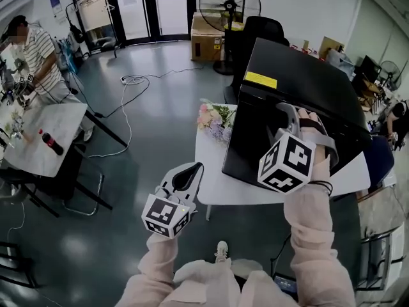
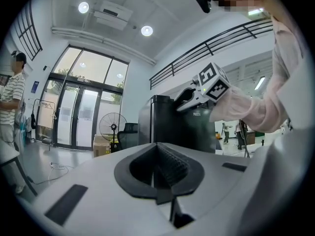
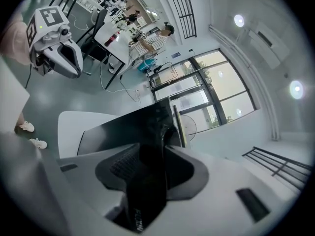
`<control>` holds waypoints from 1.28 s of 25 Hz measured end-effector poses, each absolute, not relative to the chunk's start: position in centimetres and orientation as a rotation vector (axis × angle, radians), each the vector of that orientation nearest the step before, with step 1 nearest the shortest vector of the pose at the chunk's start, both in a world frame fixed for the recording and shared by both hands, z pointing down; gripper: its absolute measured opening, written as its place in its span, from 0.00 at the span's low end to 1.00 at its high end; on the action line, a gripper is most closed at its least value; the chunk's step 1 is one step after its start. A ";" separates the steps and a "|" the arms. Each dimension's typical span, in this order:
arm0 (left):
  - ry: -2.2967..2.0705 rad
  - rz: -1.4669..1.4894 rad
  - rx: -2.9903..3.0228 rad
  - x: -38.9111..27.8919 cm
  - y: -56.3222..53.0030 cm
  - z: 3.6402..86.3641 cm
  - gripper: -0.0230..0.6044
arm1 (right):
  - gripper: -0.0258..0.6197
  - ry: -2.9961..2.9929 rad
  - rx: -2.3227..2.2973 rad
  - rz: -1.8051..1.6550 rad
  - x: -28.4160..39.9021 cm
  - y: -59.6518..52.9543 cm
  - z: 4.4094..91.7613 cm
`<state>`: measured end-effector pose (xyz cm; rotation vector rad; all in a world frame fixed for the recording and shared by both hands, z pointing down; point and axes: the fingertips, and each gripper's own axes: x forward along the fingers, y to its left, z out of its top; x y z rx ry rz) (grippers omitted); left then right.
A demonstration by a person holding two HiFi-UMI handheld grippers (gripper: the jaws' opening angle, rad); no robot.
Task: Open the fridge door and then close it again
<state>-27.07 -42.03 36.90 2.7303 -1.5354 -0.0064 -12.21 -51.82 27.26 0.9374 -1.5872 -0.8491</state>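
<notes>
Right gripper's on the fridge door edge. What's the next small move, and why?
Probably pull the right gripper gently toward you to swing the fridge door outward: its jaws are clamped on the door's edge, the door looks nearly shut, and the left gripper hangs clear.

There is one black fridge [image 1: 300, 82], bearing one yellow label [image 1: 261, 80]. Two grippers show, the left gripper [image 1: 192, 170] and the right gripper [image 1: 285, 112], each with one marker cube. Two white surfaces stand in the room, one [image 1: 211, 171] under the fridge and one [image 1: 45, 117] at the left. There is one bunch of flowers [image 1: 215, 119], one large standing fan [image 1: 229, 5], one cardboard box [image 1: 206, 40] beside it, one black chair [image 1: 262, 31] and one red-capped bottle [image 1: 51, 142]. Two other people are in view, one in stripes [image 1: 41, 56] and one at the right edge [image 1: 399, 114].
</notes>
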 end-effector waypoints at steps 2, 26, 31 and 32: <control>-1.530 -0.014 2.736 -27.3 -41.9 36.7 0.05 | 0.29 -1.587 0.947 -0.866 -12.3 -52.0 27.2; -1.458 -0.045 2.804 -29.7 -33.8 35.9 0.05 | 0.28 -1.487 0.972 -0.944 -12.4 -42.3 28.0; -1.360 -0.035 2.828 -28.8 -31.2 37.2 0.05 | 0.32 -1.471 0.961 -0.976 -12.0 -38.5 28.3; -1.340 -0.041 2.826 -28.6 -30.8 37.7 0.05 | 0.32 -1.488 0.951 -0.983 -11.9 -37.6 28.3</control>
